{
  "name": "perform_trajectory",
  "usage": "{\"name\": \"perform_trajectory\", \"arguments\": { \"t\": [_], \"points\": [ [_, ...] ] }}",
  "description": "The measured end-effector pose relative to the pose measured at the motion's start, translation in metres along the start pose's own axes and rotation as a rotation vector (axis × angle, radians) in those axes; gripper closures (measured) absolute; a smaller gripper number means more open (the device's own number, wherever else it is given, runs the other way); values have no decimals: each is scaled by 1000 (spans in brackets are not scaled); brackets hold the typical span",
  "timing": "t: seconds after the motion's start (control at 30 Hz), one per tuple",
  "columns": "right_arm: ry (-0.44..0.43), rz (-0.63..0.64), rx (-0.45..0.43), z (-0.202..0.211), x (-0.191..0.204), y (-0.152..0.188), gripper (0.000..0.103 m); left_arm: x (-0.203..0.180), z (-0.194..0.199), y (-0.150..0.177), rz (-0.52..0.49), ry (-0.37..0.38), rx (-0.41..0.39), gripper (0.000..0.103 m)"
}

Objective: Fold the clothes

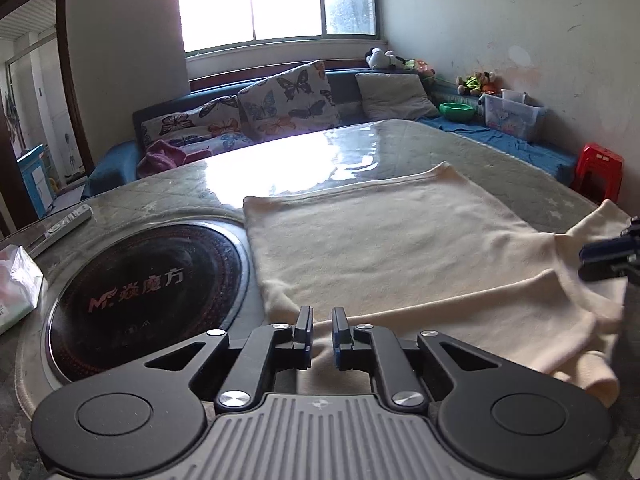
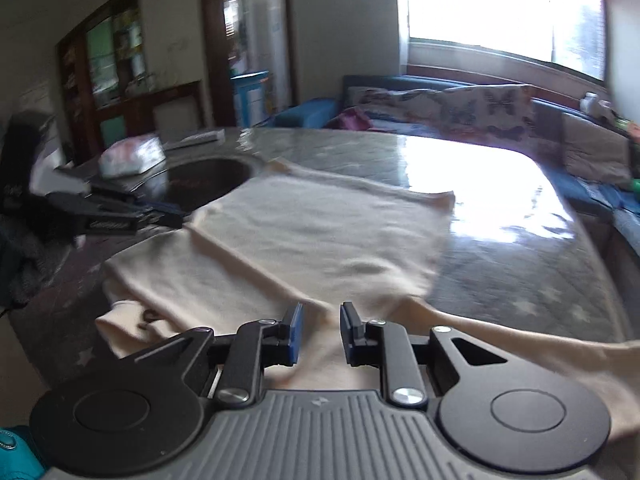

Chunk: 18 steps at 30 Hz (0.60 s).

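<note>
A cream garment [image 1: 384, 240] lies flat on the glass-topped table [image 1: 320, 152], its near part folded into a band and a sleeve trailing off to the right. My left gripper [image 1: 322, 320] hovers at the garment's near left edge, its fingers a narrow gap apart with nothing between them. In the right wrist view the same garment [image 2: 320, 232] spreads ahead, and my right gripper [image 2: 320, 320] stands open just above its near edge. The right gripper [image 1: 608, 256] also shows at the left view's right edge, and the left gripper [image 2: 160, 212] appears on the left of the right view.
A round black induction hob [image 1: 148, 292] is set into the table, left of the garment. A remote control [image 1: 68, 220] and a tissue pack [image 1: 16, 280] lie further left. A sofa with butterfly cushions [image 1: 280, 100] runs behind the table, and a red stool [image 1: 598, 172] stands at right.
</note>
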State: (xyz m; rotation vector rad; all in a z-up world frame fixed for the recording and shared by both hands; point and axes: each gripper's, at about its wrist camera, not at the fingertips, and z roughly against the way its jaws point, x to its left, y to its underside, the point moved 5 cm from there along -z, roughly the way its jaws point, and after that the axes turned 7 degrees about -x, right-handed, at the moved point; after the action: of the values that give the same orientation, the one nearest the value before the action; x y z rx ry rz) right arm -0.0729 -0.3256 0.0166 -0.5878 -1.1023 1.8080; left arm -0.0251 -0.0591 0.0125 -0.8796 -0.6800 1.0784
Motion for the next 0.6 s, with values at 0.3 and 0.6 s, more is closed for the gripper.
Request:
{"name": "perform_trajectory", "arguments": {
  "t": [0.3,0.6],
  "points": [
    [379,-211,-15,51,-112,34,76,-42,10,-6,-11,92,-19,76],
    [560,-401,-50,74,-173,70,67,-76,7,-6,-32,153,-14,65]
  ]
}}
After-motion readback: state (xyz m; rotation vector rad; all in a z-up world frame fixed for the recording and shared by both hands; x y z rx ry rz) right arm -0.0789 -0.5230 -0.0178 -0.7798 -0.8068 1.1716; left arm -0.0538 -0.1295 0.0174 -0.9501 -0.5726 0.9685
